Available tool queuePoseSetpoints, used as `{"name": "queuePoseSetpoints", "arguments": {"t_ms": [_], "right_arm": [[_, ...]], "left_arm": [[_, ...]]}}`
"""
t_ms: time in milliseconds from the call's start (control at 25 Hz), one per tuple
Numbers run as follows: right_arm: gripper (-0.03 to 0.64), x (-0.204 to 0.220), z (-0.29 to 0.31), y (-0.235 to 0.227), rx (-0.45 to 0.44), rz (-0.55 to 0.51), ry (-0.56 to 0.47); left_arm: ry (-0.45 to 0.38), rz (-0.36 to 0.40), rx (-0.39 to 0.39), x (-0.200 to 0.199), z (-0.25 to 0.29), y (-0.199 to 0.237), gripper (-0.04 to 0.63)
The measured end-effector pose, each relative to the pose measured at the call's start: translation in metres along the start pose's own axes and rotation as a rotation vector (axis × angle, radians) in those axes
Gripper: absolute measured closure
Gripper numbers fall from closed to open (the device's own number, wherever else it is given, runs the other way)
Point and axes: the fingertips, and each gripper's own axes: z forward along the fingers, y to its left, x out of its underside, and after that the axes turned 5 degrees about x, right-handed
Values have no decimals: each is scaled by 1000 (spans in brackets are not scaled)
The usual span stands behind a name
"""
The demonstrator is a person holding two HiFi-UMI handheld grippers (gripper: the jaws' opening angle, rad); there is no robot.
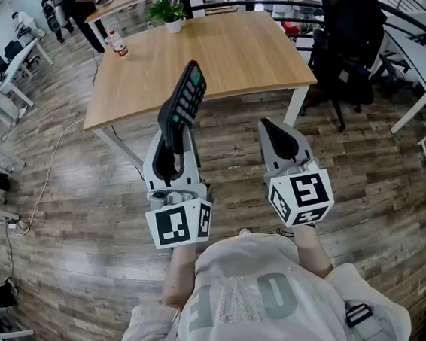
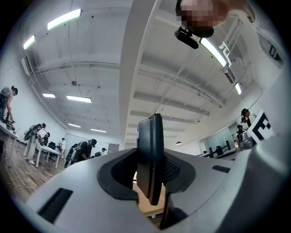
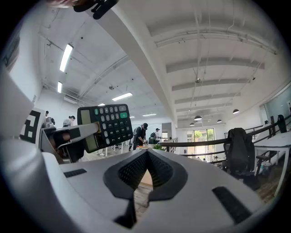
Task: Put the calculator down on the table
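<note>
- We see a floor (image 1: 69, 241) of dark, streaky wood planks underneath everything.
- The counter (image 1: 246, 56) has a smooth rectangular top of pale wood on white legs.
- The left tongs (image 1: 175, 136) (image 2: 152, 159) are grey moulded plastic with black ribbed pads, clamped on the calculator's lower end. Their cube carries black-and-white square markers.
- The right tongs (image 1: 273, 125) (image 3: 148, 157) are built alike, and their jaws are pressed together with nothing between them.
- The calculator (image 1: 183, 101) (image 3: 105, 125) is a flat black slab with rounded dark keys, a couple of green ones and a pale display. It is held tilted in the air before the counter's near edge, not resting on it. Its print is too small to read.
- A leafy plant (image 1: 168, 12) stands in a white pot at the counter's far edge.
- A small bottle (image 1: 117, 44) has a red label we cannot read.
</note>
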Motion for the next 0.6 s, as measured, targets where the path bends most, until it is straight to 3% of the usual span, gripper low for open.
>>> {"name": "queuePoseSetpoints", "arguments": {"t_ms": [600], "right_arm": [[598, 14, 21, -15, -29, -58, -5]], "left_arm": [[9, 1, -36, 14, 17, 1, 482]]}}
